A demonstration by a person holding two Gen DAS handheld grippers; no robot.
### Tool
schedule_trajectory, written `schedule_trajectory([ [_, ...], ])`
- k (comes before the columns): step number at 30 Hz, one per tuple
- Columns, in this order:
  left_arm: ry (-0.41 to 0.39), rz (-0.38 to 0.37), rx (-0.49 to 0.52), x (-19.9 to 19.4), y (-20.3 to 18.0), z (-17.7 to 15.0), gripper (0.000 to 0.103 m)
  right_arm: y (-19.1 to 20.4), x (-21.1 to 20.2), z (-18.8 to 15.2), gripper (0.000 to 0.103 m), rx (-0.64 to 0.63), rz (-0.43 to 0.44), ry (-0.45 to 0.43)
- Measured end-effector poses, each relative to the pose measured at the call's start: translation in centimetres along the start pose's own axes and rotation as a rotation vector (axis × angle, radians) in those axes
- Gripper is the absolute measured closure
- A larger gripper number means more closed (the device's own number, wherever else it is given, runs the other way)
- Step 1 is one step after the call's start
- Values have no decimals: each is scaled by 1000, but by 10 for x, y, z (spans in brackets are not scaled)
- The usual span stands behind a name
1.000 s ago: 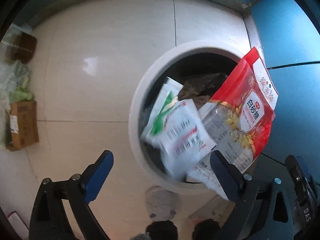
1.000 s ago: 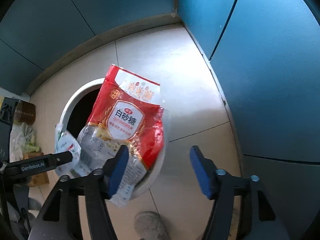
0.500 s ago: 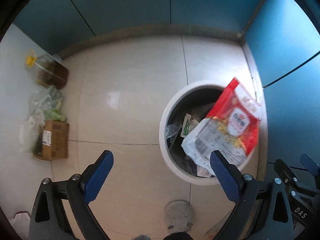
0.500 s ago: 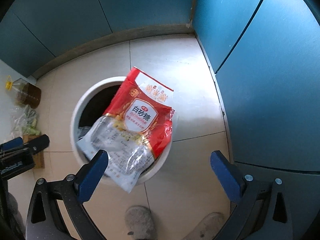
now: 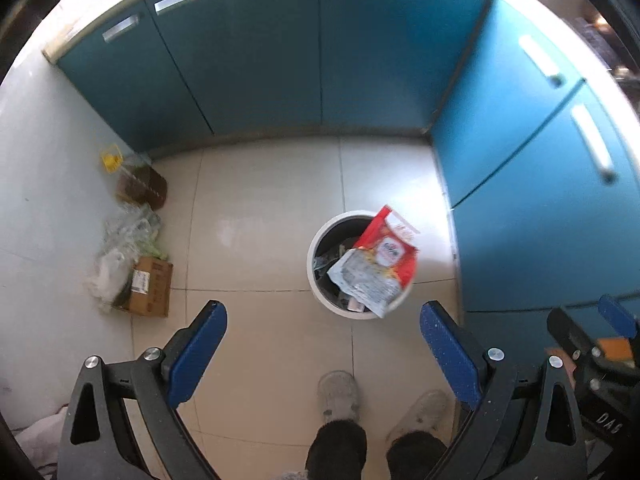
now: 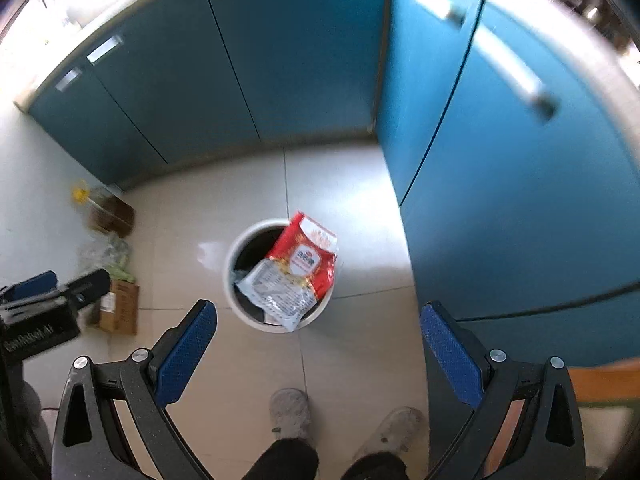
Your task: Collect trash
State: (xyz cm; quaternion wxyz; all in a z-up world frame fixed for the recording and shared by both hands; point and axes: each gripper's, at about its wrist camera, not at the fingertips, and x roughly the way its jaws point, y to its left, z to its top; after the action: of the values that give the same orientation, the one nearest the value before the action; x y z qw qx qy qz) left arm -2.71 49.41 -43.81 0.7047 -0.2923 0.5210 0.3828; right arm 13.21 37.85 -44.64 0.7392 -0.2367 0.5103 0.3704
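Red sugar bag [image 5: 378,262] is seen draped over white bin [image 5: 316,276] rim. L tongs [image 5: 322,346] and R tongs [image 6: 318,346] are held wide apart, nothing gripped.

The trash bin [image 5: 320,276] stands on the floor [image 5: 260,200] in the corner of the cabinets [image 5: 260,72], which run at 12 and 3 o'clock of it. A sugar bag [image 5: 376,264] lies across its rim at 3 o'clock. Well apart at 9 o'clock, a cardboard box [image 5: 150,290], plastic bags [image 5: 124,240] and an oil bottle [image 5: 140,184] sit against the wall. The person's shoes [image 5: 338,394] are at 6 o'clock.
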Motion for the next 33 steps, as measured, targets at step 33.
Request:
schedule_trajectory([
  [33, -226, -171, -116, -323, -36, -137, 0, -65, -367, -95, 0, -110, 320, -120],
])
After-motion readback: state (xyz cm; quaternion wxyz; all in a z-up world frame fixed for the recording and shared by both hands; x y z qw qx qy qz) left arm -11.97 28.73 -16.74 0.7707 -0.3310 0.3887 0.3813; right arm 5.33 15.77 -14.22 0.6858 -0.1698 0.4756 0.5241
